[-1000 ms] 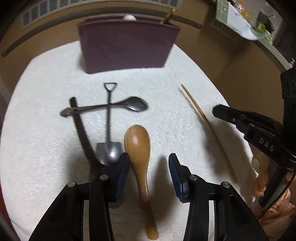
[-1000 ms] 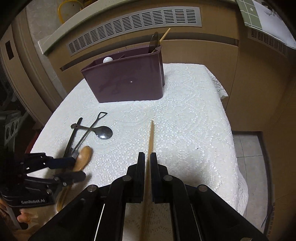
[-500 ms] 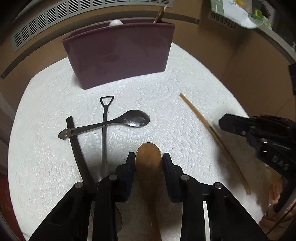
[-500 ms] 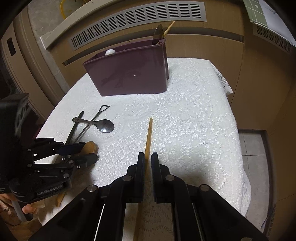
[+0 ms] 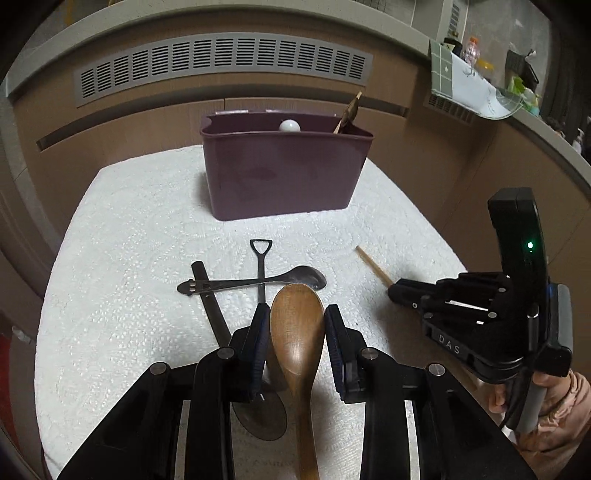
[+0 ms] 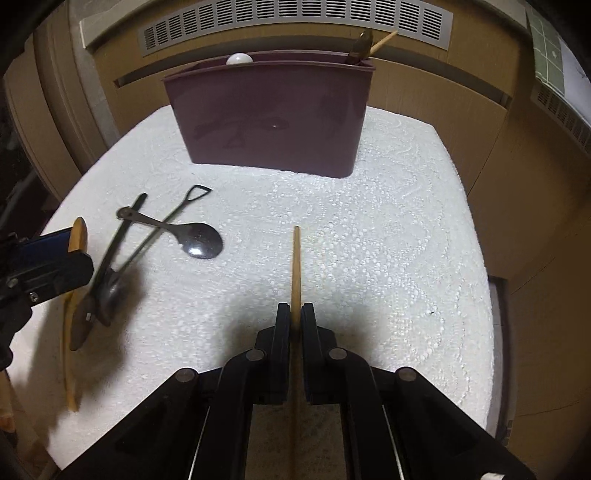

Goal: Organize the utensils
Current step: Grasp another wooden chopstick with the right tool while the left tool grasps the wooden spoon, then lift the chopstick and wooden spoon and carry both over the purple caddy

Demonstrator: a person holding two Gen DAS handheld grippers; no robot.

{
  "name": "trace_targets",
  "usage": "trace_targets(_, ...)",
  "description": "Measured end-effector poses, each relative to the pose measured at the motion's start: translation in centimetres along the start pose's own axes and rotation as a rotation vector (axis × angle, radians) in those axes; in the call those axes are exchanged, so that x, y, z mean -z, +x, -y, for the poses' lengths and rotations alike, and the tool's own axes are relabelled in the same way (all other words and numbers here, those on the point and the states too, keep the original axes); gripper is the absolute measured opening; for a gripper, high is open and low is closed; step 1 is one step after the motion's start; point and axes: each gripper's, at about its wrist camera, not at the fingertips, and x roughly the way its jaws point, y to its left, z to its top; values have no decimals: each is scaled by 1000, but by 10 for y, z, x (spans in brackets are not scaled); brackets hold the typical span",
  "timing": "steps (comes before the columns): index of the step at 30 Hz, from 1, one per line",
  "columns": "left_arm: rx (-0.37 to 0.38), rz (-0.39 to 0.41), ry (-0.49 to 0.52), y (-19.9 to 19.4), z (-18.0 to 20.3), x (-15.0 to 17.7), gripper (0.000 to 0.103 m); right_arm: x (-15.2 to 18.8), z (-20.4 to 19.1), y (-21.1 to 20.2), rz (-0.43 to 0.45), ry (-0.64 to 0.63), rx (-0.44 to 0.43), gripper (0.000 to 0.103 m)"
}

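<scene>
The table's got a white lace-patterned tablecloth (image 5: pixel 129 258) over it, and right behind it runs a tan wooden wall unit with a long grey slatted vent grille (image 5: pixel 221 64) set across the top, same grille (image 6: pixel 295 16) shows up from the other side too. Off in the far right corner there's a curved ledge with a green-and-white checked cloth (image 5: pixel 443 62) hanging over it, plus a few small bottles and containers (image 5: pixel 476 59) that are too tiny and blurry to make out. Down at the right edge you can see a strip of pale tiled floor (image 6: pixel 498 302) below the table.
</scene>
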Motion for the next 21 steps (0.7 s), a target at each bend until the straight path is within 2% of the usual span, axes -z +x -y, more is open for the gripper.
trace_targets(7, 10, 51, -2, -21, -1, 3, 31, -3, 5, -50, 95, 59, -71, 6)
trace_targets(21, 23, 143, -15, -63, 1, 0, 31, 0, 0, -114, 243, 68, -110, 6)
